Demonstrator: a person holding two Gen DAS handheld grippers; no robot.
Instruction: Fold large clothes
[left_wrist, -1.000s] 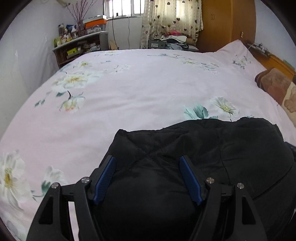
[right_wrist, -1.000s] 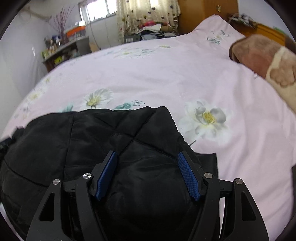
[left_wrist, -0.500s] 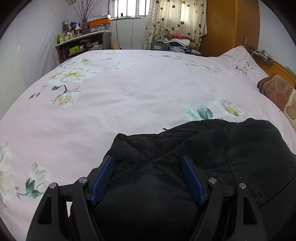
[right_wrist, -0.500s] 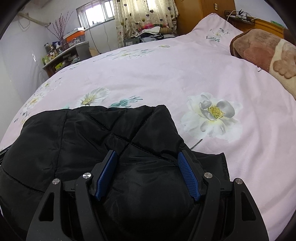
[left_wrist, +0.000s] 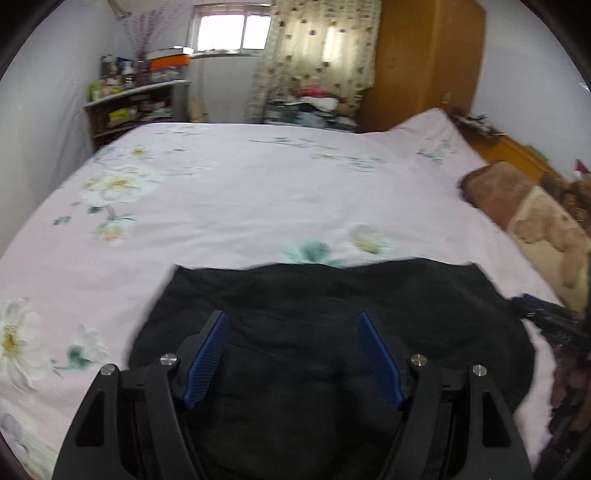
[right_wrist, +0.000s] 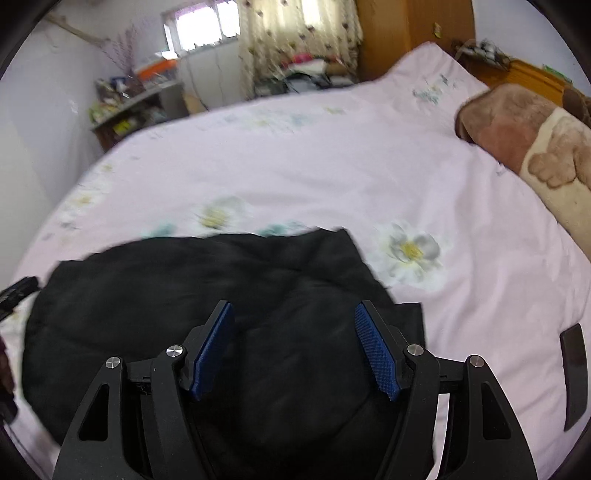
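A black quilted jacket (left_wrist: 332, 306) lies bunched on the pink floral bedsheet (left_wrist: 240, 199) at the near edge of the bed. It also shows in the right wrist view (right_wrist: 192, 280). My left gripper (left_wrist: 293, 317) is open, its blue pads wide apart above the jacket's left part. My right gripper (right_wrist: 295, 310) is open too, above the jacket's right part. Neither holds cloth. The other gripper's tip shows at the right edge of the left wrist view (left_wrist: 546, 314).
A brown and cream blanket (right_wrist: 528, 147) lies at the right by the wooden headboard (left_wrist: 517, 155). A cluttered shelf (left_wrist: 129, 107), a window with curtains and a wooden wardrobe (left_wrist: 424, 59) stand beyond the bed. A dark curved object (right_wrist: 574, 373) lies on the sheet at the right.
Both grippers have lifted and pulled back from the jacket; the views are blurred with motion. The jacket's far edge now lies flatter and straighter.
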